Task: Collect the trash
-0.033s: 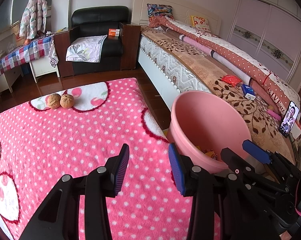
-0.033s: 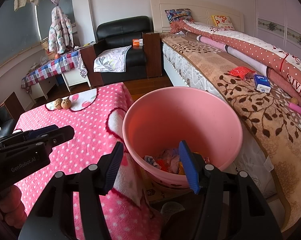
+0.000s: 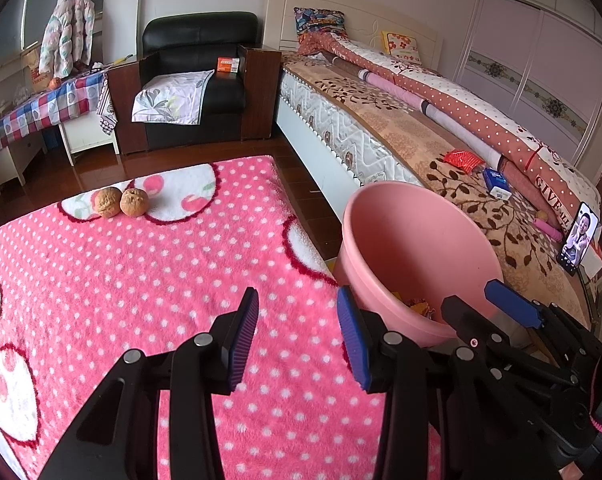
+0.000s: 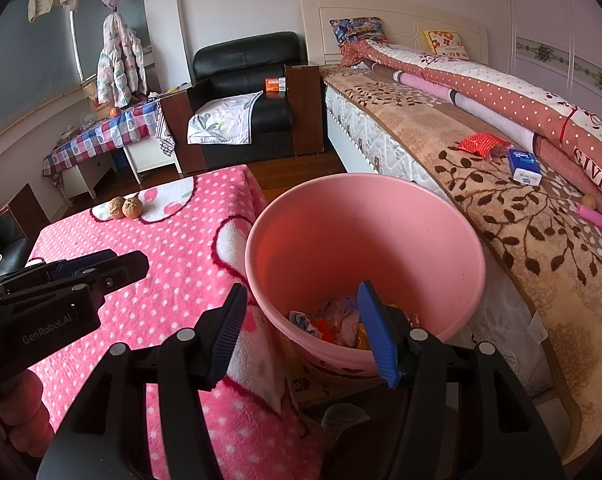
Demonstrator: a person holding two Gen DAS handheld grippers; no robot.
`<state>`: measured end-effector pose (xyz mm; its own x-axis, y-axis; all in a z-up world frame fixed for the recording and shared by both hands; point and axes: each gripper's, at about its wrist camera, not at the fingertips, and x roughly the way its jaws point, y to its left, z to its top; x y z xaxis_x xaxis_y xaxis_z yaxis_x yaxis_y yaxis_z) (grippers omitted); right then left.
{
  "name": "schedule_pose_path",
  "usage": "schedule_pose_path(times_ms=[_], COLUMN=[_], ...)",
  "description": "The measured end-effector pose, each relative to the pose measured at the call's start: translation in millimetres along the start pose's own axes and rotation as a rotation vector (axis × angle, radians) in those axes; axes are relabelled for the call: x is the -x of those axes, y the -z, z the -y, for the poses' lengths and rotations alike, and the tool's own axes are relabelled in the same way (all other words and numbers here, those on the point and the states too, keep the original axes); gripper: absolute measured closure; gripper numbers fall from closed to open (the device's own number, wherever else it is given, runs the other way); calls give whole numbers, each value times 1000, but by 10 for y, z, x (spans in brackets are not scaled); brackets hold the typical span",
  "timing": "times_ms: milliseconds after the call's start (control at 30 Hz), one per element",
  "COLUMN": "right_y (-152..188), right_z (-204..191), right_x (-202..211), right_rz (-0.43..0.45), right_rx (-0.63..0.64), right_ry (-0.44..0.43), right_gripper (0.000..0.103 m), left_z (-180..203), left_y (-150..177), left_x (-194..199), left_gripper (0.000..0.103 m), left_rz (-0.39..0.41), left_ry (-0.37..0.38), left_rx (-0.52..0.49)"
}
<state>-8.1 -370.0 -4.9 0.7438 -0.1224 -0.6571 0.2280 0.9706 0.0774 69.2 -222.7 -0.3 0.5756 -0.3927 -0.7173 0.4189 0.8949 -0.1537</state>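
A pink bucket [image 3: 417,240] stands on the floor between the pink polka-dot blanket [image 3: 141,280] and the bed. Mixed wrappers and scraps [image 4: 337,320] lie at its bottom. Two walnuts [image 3: 121,202] sit side by side at the blanket's far edge, also seen in the right wrist view as walnuts [image 4: 125,208]. My left gripper [image 3: 297,292] hovers open over the blanket's right edge with nothing between its fingers. My right gripper [image 4: 303,290] is open and empty over the near rim of the bucket [image 4: 361,232].
On the bed at right lie a red packet [image 3: 463,159], a blue tissue pack [image 3: 497,182], a pink tube [image 4: 597,218] and a lit phone [image 3: 579,240]. A black armchair [image 3: 197,52] with an orange box [image 3: 227,65] stands behind. A checked-cloth table [image 3: 41,108] is far left.
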Motion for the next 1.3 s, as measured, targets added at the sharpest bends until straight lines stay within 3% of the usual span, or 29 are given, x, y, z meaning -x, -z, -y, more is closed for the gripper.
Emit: schedule_pose_path(times_ms=[1300], right_y=[87], right_z=[-64], right_x=[15], right_rz=[-9], right_rx=[7], right_ry=[1], right_gripper=[45], left_z=[-62], left_y=[49], left_x=[-19], left_gripper=[63], left_rz=[-18], left_ry=[0], left_rx=[20])
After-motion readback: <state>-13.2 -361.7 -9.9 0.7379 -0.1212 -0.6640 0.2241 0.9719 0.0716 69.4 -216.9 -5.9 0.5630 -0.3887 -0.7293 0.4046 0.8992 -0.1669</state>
